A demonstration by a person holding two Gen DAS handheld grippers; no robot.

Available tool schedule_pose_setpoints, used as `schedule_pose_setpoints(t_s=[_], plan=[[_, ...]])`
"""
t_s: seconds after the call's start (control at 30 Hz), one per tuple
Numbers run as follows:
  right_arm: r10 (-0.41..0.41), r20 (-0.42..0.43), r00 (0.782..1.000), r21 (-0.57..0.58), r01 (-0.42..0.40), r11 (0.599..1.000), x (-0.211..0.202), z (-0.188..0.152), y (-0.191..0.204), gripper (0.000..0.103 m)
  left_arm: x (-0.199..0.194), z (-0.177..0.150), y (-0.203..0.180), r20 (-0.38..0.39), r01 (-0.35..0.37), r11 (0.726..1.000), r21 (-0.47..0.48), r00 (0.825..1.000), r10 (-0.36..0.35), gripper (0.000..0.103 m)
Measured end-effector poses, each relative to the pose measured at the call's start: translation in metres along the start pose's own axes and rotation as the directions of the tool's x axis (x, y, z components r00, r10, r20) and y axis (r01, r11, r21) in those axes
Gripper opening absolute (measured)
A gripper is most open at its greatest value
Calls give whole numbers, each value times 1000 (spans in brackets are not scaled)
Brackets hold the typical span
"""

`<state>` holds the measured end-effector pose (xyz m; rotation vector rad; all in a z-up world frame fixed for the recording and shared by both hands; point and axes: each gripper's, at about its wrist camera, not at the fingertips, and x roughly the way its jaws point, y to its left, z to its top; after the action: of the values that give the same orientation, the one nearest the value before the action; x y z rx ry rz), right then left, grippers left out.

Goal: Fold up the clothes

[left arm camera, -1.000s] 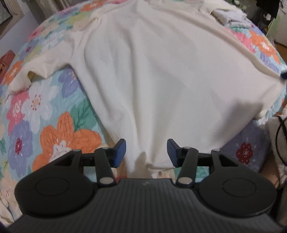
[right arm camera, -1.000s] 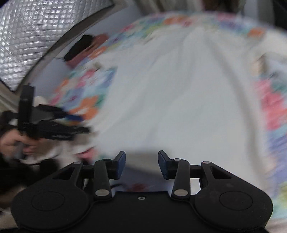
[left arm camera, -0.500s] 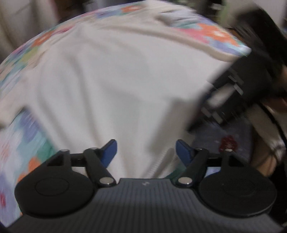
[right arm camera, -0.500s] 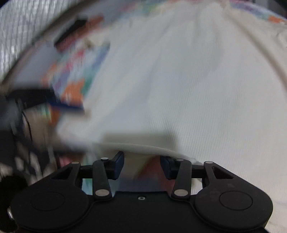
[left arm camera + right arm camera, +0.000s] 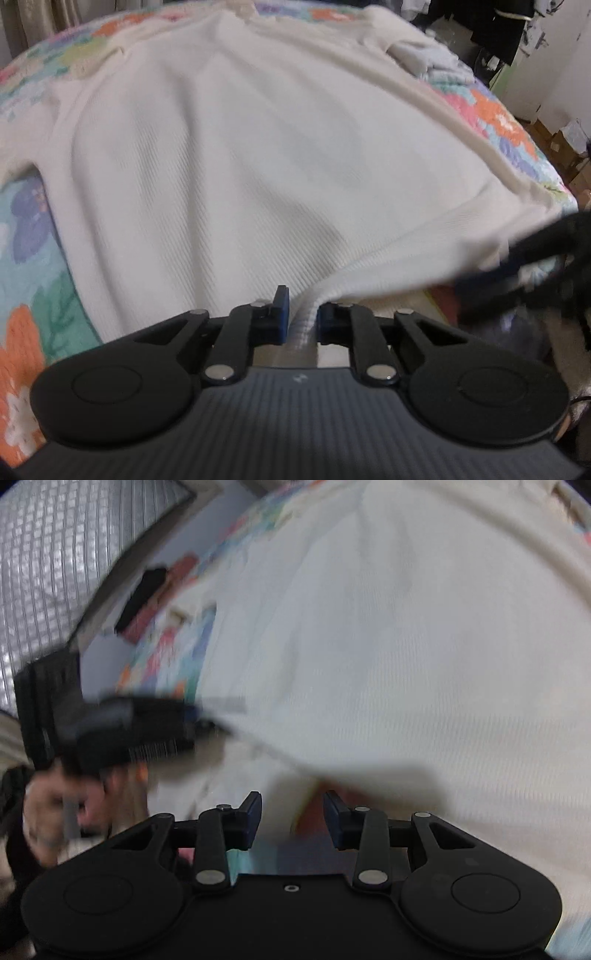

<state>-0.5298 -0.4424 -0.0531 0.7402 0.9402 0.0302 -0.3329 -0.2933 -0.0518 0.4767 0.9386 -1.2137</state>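
A cream ribbed sweater (image 5: 277, 166) lies spread flat on a floral bedspread (image 5: 33, 258). My left gripper (image 5: 301, 314) is at the sweater's near hem, its jaws closing, and a bunched fold of the hem is pinched between the blue pads (image 5: 280, 314). In the right wrist view the sweater (image 5: 406, 646) fills the frame. My right gripper (image 5: 291, 816) sits just below the hem edge, jaws closing but apart, with only blurred bedspread between them. The left gripper (image 5: 192, 716) shows blurred at the left, held by a hand (image 5: 48, 812). The right gripper (image 5: 535, 258) appears blurred at the right edge.
A pale grey garment (image 5: 439, 62) lies on the bed's far right. Cardboard boxes (image 5: 569, 147) stand on the floor beyond the bed, and dark clothes (image 5: 498, 29) hang behind. A quilted silver panel (image 5: 55, 554) and a dark-and-red object (image 5: 147, 590) are at the bed's left.
My left gripper came down onto the near hem, opened wide, then closed on it. My right gripper dropped toward the hem, and its jaws narrowed a little.
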Motion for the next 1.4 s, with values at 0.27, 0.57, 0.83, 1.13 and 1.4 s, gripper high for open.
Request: schedule_pose_setpoints(t_s=[0.27,0.57,0.83,1.13,1.4], plan=[[-209,69,975,-322,220,921,48,-19,48,20,-11,2,3,69,59,997,-57,996,-55,13],[-117,67,991,-102,124,987,-44,-13,53,4,-66,-4,9,154,156,986,-52,977,-146,13],[-456,-117,882,-200,429,881,15,-36,33,5,-41,-15,-12,50,246,969,-35,968,-244,13],[-580,90,809,-234,584,777,-47,-20,40,50,-15,-32,-47,-51,-25,979,202,998,36,58],[-599,91,796,-338,590,733,-22,-12,45,62,-11,-20,-45,-6,-104,968,227,994,108,82]])
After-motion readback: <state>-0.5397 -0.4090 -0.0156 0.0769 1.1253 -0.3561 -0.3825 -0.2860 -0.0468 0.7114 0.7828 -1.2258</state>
